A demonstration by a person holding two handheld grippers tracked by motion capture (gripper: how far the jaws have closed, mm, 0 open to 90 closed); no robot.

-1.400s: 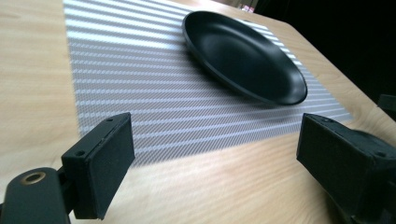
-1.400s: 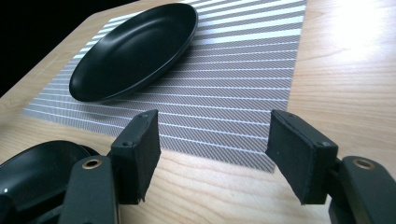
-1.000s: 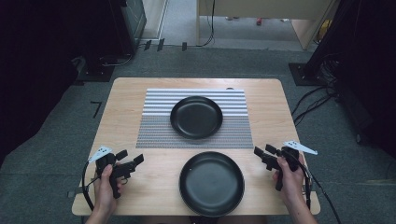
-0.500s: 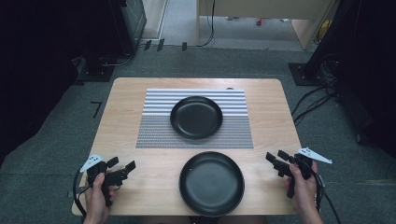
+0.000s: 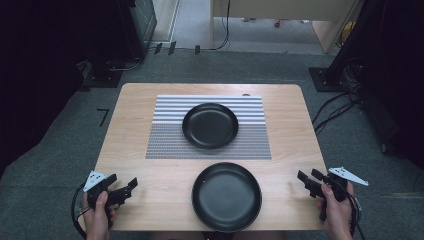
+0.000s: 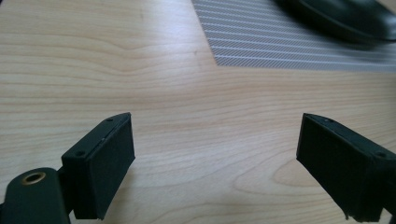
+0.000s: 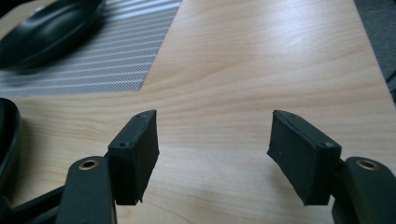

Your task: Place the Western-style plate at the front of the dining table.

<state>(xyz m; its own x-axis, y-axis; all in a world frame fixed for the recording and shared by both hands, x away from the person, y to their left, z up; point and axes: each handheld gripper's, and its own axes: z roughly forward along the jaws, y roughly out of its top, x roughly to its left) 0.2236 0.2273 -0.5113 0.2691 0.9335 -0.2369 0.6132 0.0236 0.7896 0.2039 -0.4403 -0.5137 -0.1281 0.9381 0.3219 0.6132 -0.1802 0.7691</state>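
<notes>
Nearby, round black pan point(image 5: 226, 196), shallow, empty

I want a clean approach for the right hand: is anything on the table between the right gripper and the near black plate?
Nothing visible. The right gripper hangs with open, empty jaws over bare wood near the table edge, and the near black plate lies apart from it with bare tabletop between. The striped mat and far plate lie farther back.

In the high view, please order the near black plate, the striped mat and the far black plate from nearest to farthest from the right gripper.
From the right gripper, at the table's near right corner:
1. Near black plate, bare wood at the near edge, to the gripper's left.
2. Striped mat, mid-table; its near right corner comes closest.
3. Far black plate, on the mat, farther back.
</notes>
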